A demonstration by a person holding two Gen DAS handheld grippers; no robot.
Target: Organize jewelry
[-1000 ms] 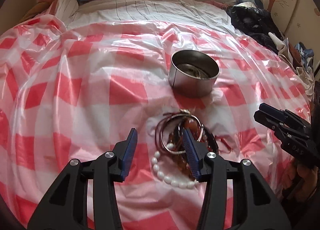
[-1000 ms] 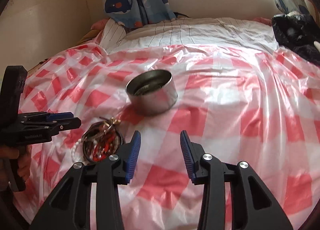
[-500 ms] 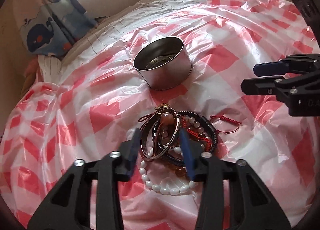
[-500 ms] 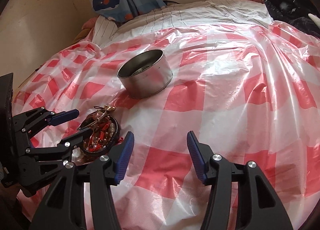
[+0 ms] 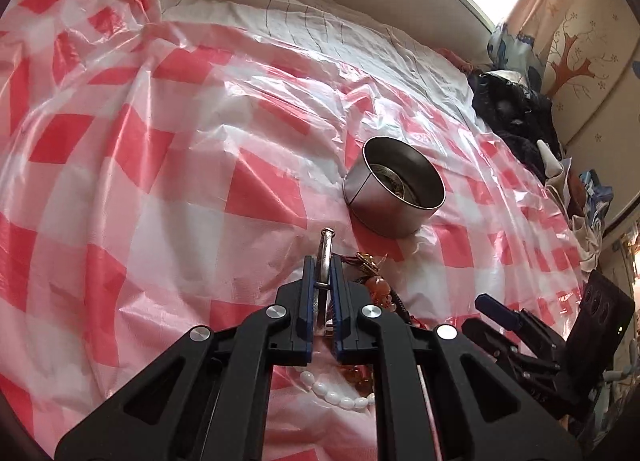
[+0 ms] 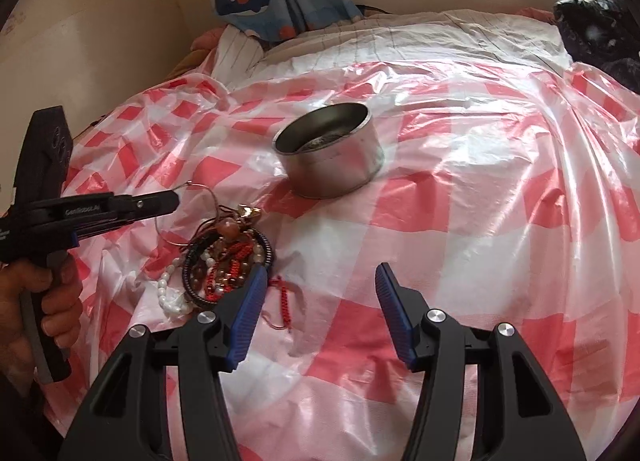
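So the left gripper [image 5: 321,273] has just closed its blue pads on a thin silver bangle [image 5: 325,251], pinching the band edge-on so its open end with the little knob sticks out past the fingertips. From the right wrist view you can see that same bangle [image 6: 188,217] as a wire-thin loop, one part caught at the tip of the left gripper [image 6: 172,200] and the rest curving down towards the jewelry pile; I can't tell if its low side touches the sheet. A person's hand [image 6: 38,303] wraps the left gripper's handle at the left edge of that view.

The rest of the jewelry pile [image 6: 230,261] sits on the red and white checked plastic sheet [image 6: 460,221], just below and to the right of the pinched bangle: a dark beaded bracelet ringing some red cord pieces, amber-brown beads, a white pearl bracelet [image 6: 170,293] on the left side, and a loose red cord bracelet [image 6: 285,301] trailing off to the right. A gold-coloured charm [image 6: 249,213] lies at the top of the heap.

The round metal tin [image 6: 330,153] stands upright on the sheet beyond the pile, clearly apart from it, with some jewelry already in the bottom.

The right gripper [image 6: 320,301] hangs over the sheet just right of the pile, jaws spread, nothing between them. Its left pad is right next to the dark bracelet.
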